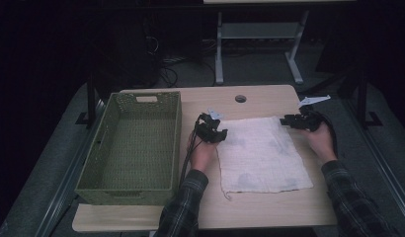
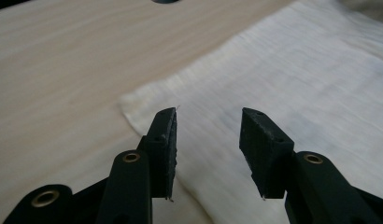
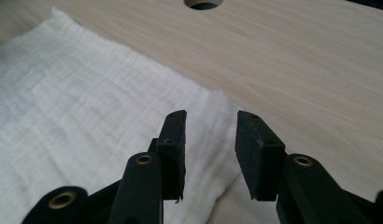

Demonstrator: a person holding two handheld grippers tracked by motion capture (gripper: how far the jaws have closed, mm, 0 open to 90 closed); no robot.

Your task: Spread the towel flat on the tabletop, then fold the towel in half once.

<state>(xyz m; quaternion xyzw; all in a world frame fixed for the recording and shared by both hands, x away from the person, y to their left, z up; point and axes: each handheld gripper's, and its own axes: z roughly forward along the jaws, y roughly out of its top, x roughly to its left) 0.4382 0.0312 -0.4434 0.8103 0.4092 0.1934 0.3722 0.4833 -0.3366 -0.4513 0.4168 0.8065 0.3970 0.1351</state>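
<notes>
One wooden table [image 1: 260, 207], white cloth [image 1: 262, 155], green basket [image 1: 132, 148]

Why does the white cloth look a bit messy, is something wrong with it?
Nothing is broken. The cloth lies flat but a little crooked on the table, and a loose thread trails off its near left corner. The green basket sits straight. Both grippers are open over the far corners.
</notes>
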